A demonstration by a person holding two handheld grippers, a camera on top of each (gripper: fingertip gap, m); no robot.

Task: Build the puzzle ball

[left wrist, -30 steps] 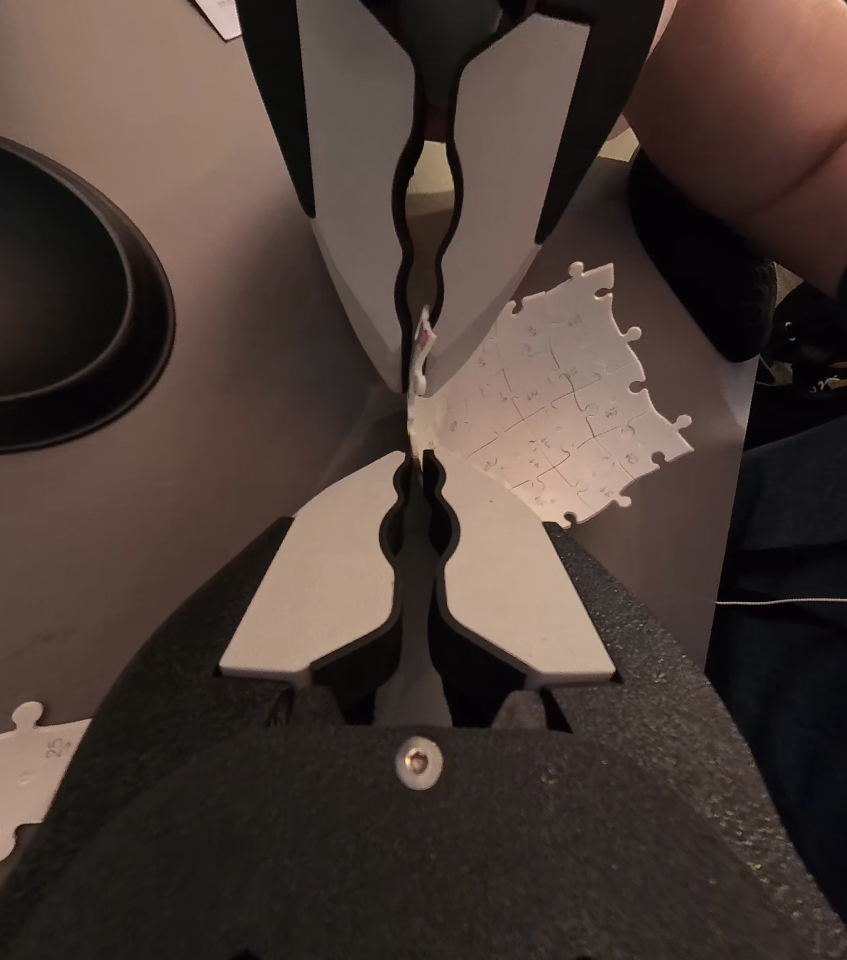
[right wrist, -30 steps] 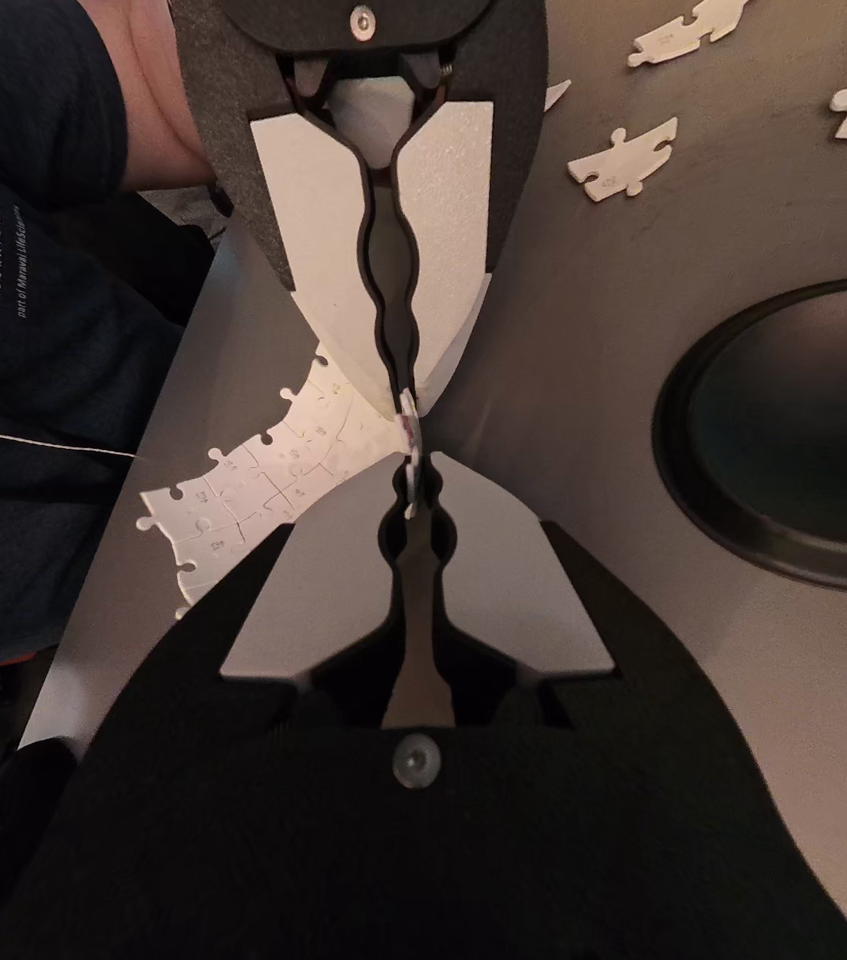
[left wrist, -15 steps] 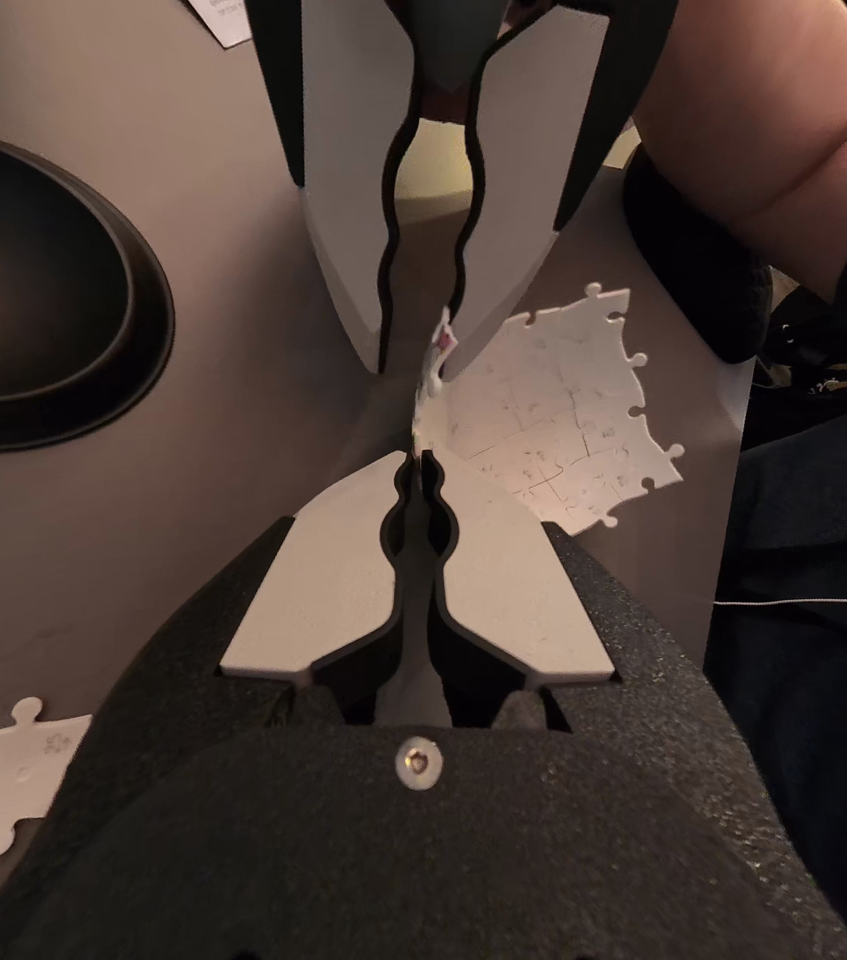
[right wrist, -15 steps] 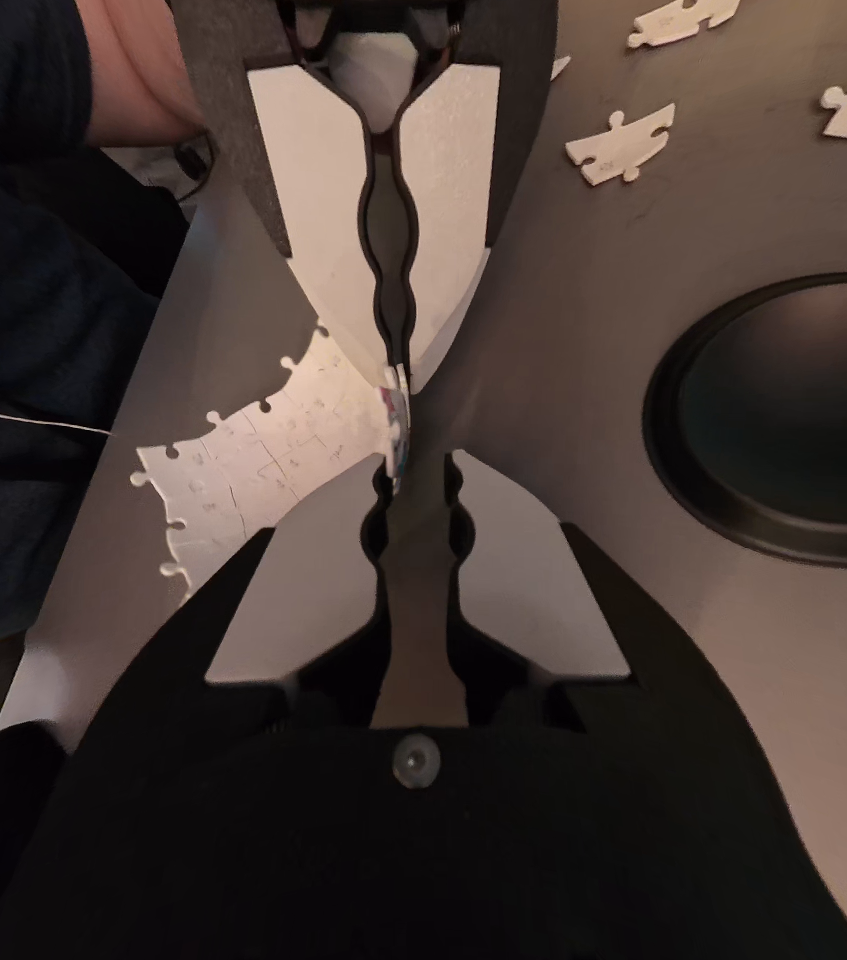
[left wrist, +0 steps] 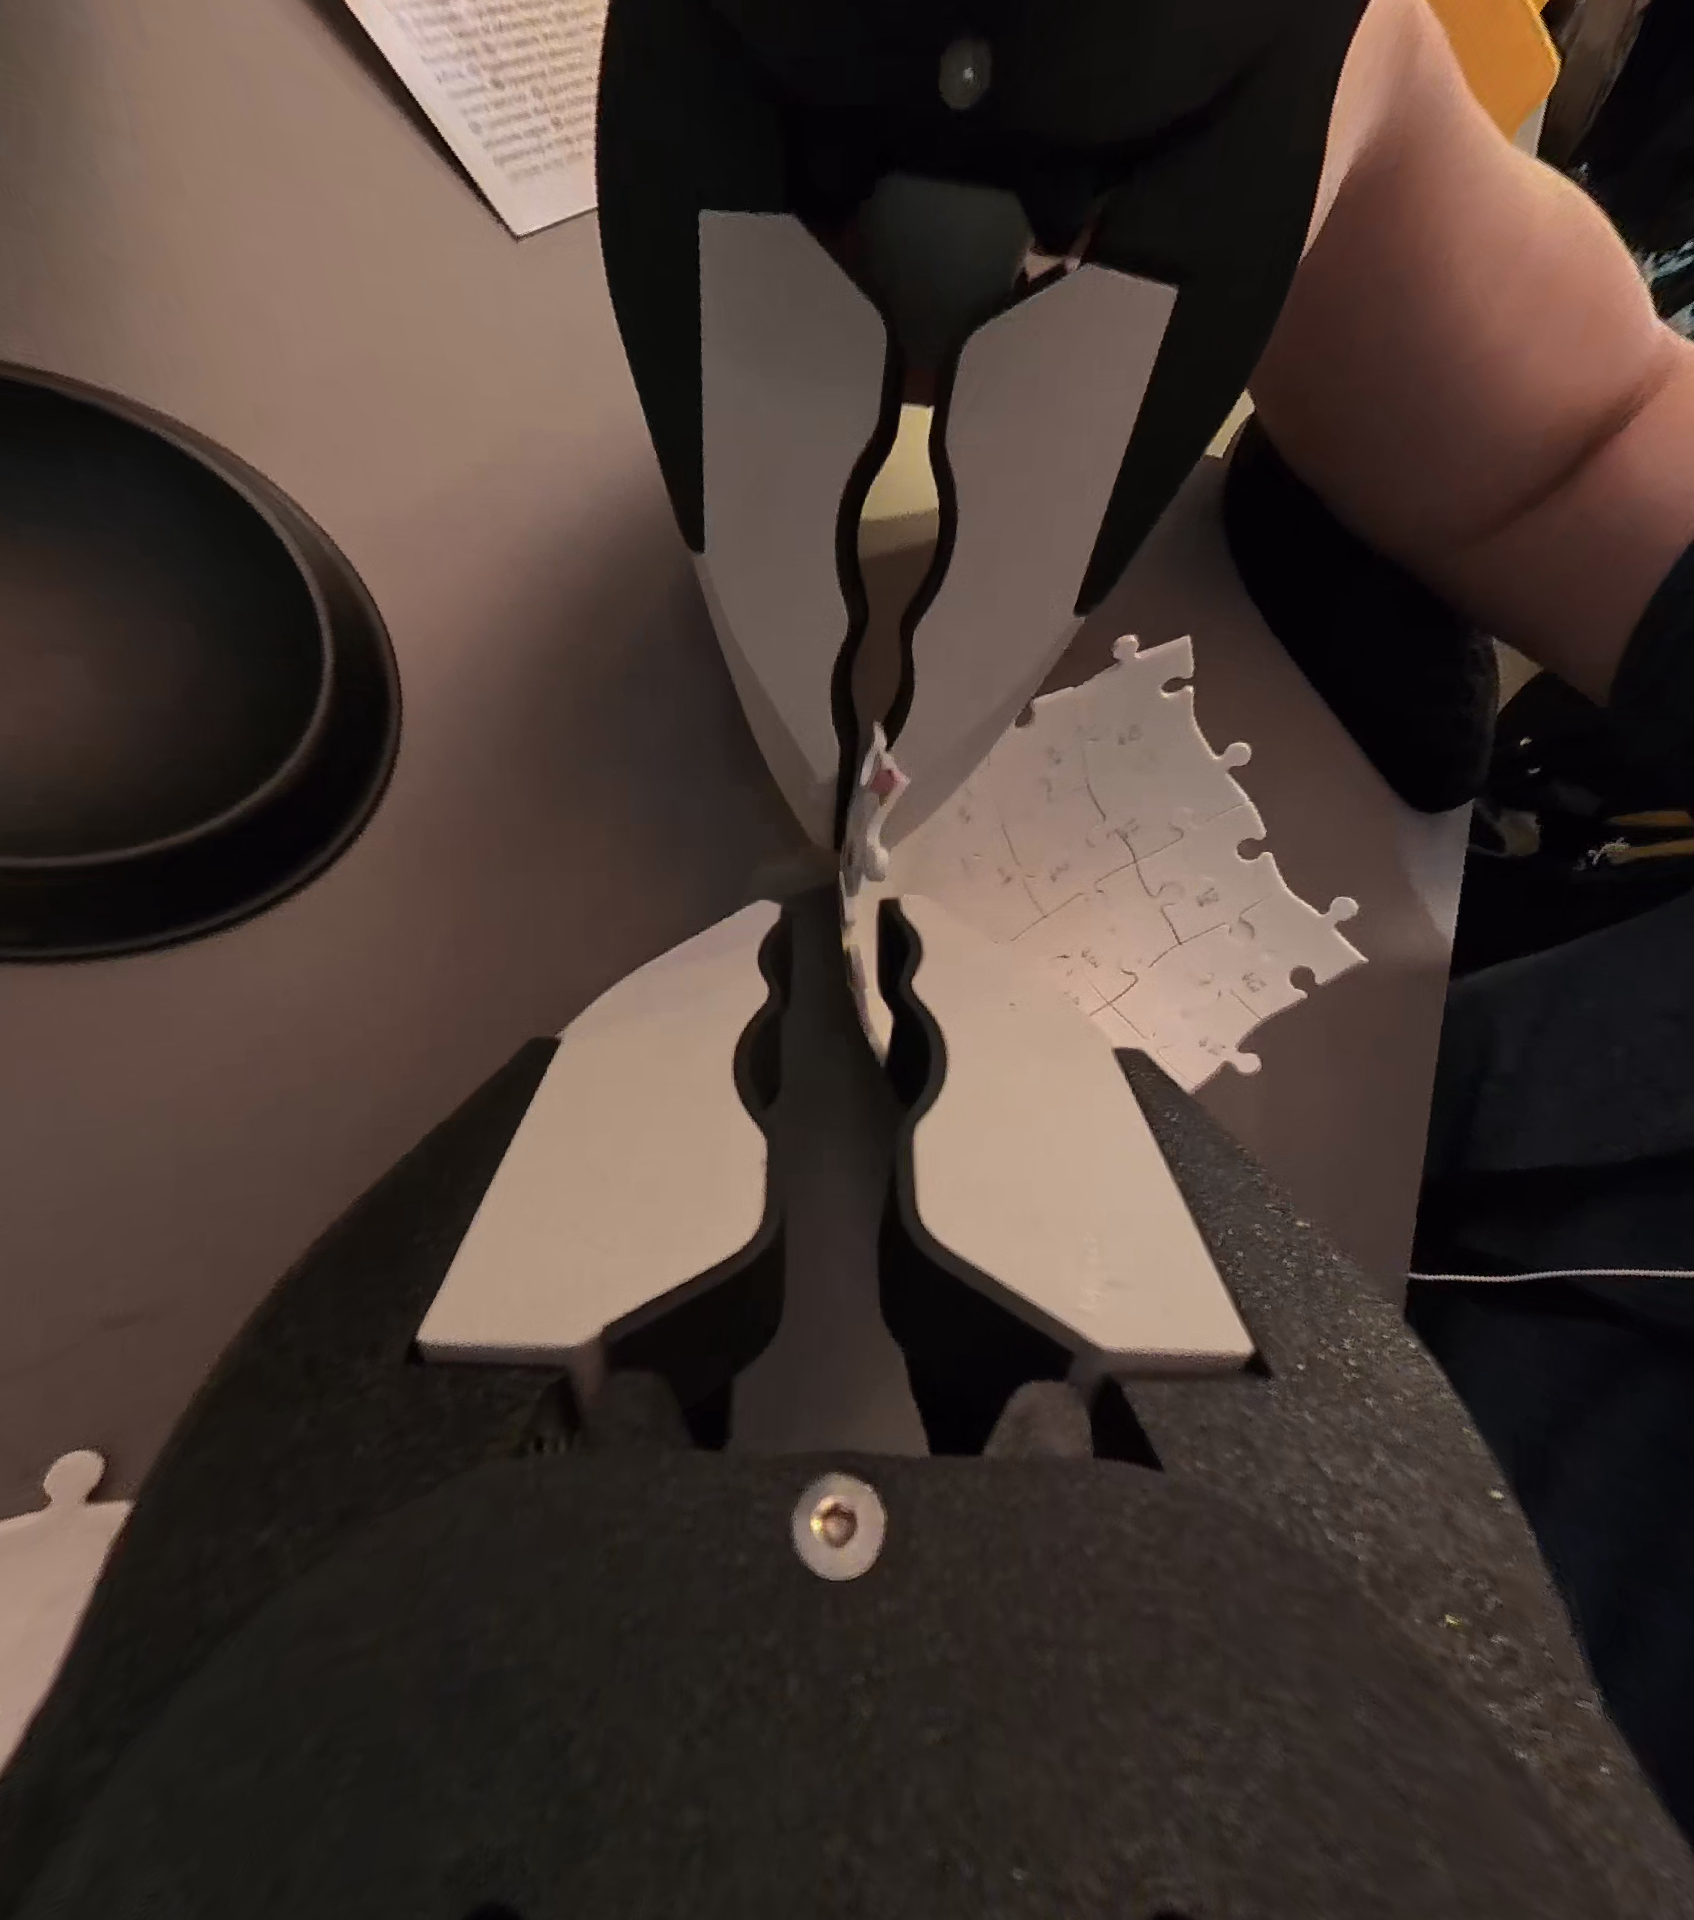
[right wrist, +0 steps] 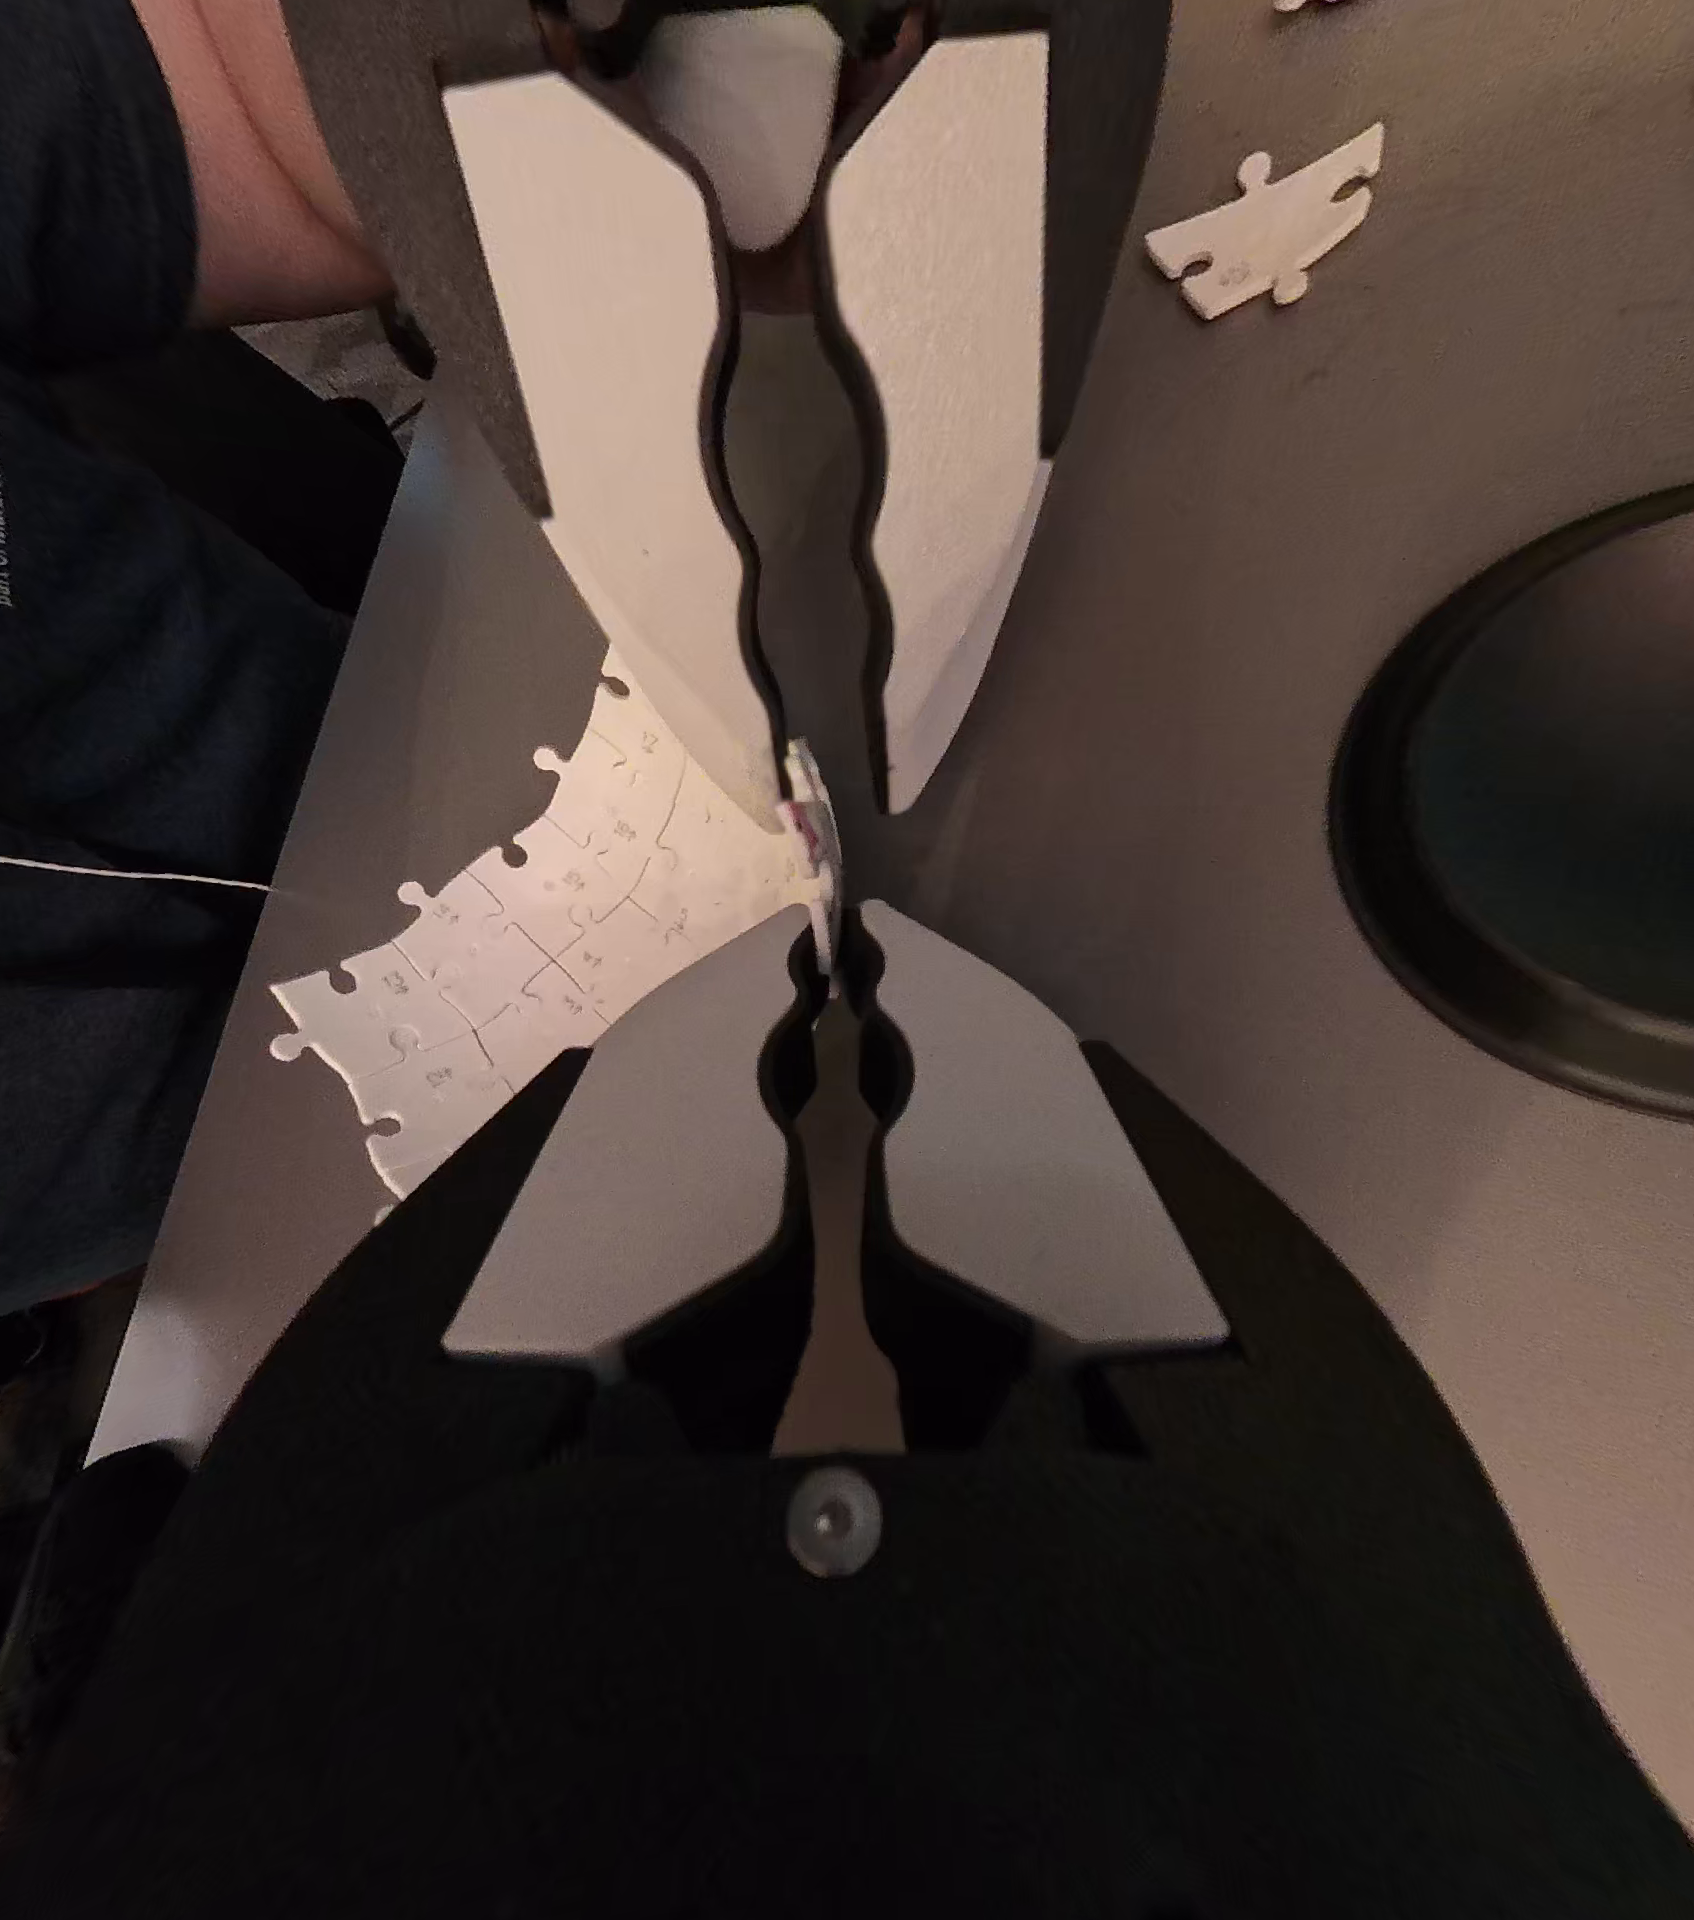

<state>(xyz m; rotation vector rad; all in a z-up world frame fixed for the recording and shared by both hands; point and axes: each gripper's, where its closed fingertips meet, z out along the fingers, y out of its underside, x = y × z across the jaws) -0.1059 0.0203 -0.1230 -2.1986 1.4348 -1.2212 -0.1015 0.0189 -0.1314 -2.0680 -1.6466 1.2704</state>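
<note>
Over the grey table's [right wrist: 1186, 831] near edge, the left gripper [left wrist: 838, 914] stands slightly spread around the curved white assembled puzzle sheet [left wrist: 1123, 883], touching its rim, while the right gripper [right wrist: 838, 925] pinches it. The right wrist view alone shows a loose white piece [right wrist: 1269, 229] (beside the black round tray [right wrist: 1591, 1018]).

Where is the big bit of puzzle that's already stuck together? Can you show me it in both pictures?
Left wrist view: the joined puzzle section fans out right of centre, past the gripper tips.
Right wrist view: the same section fans out left of centre, over the table edge.
Shared landmark: the round black bowl, at the left edge in the left view and the right edge in the right view.
</note>
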